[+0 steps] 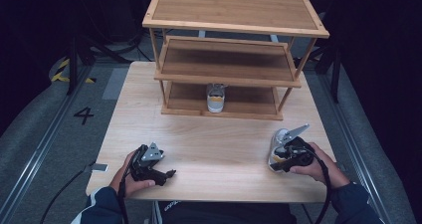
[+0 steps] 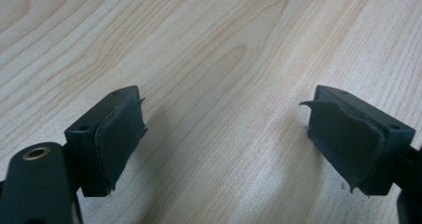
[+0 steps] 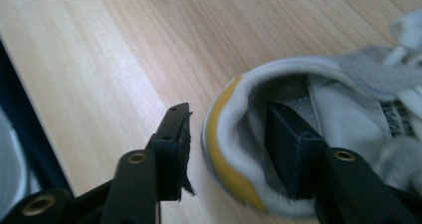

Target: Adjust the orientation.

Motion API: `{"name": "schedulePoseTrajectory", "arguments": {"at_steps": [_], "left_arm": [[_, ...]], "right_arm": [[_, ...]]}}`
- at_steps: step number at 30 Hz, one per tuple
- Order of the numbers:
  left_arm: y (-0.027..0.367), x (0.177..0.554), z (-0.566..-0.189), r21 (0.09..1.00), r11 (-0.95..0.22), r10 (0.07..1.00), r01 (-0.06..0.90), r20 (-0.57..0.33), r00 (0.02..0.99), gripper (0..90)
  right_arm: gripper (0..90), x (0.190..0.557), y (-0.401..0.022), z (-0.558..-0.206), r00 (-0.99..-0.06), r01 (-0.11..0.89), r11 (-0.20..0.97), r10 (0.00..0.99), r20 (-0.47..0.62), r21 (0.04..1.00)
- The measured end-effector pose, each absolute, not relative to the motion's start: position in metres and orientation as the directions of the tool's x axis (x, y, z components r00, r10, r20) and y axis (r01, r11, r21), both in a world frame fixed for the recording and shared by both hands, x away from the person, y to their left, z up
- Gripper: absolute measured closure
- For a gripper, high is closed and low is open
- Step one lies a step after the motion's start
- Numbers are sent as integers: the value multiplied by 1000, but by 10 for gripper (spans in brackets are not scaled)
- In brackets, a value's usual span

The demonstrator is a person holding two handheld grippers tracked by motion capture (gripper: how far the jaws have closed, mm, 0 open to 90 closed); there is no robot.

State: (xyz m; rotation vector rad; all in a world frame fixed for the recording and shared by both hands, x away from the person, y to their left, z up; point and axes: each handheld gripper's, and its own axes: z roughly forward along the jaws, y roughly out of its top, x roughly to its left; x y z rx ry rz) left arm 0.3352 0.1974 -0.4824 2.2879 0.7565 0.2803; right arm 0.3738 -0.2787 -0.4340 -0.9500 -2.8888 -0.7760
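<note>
The right gripper (image 3: 226,149) is straddling the heel wall of the white shoe (image 3: 318,134) near the desk's (image 1: 209,149) right front corner, one jaw inside the collar, the other standing clear outside, so nothing is gripping. Lifting now risks the shoe slipping off or tipping. It is looking soft, white, with a yellow heel band. The left gripper (image 2: 226,134) is resting released near the front edge.

The table (image 1: 209,139) is seen from above and forward; each gripper view is set close over its wood, shared by all.
</note>
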Motion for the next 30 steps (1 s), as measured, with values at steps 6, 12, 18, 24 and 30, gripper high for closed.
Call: {"name": "schedulePoseTrajectory", "arguments": {"at_steps": [6, 12, 18, 24, 30], "left_arm": [[197, 335, -482, 681, -585, 591, 440, -14, 807, 147], [197, 336, -483, 683, -583, 593, 440, -12, 805, 146], [197, 336, -483, 684, -584, 590, 438, -13, 807, 146], [197, 336, -483, 683, -584, 590, 437, -12, 808, 146], [197, 336, -483, 684, -584, 590, 437, -13, 807, 146]], "right_arm": [[630, 377, -275, -438, -800, 576, 677, 581, 148, 458], [719, 374, -277, -437, -823, 546, 693, 548, 148, 471], [720, 374, -277, -435, -846, 512, 715, 517, 134, 475], [721, 374, -272, -429, -874, 455, 746, 480, 80, 487], [720, 385, -258, -422, -924, 345, 795, 382, 30, 499]]}}
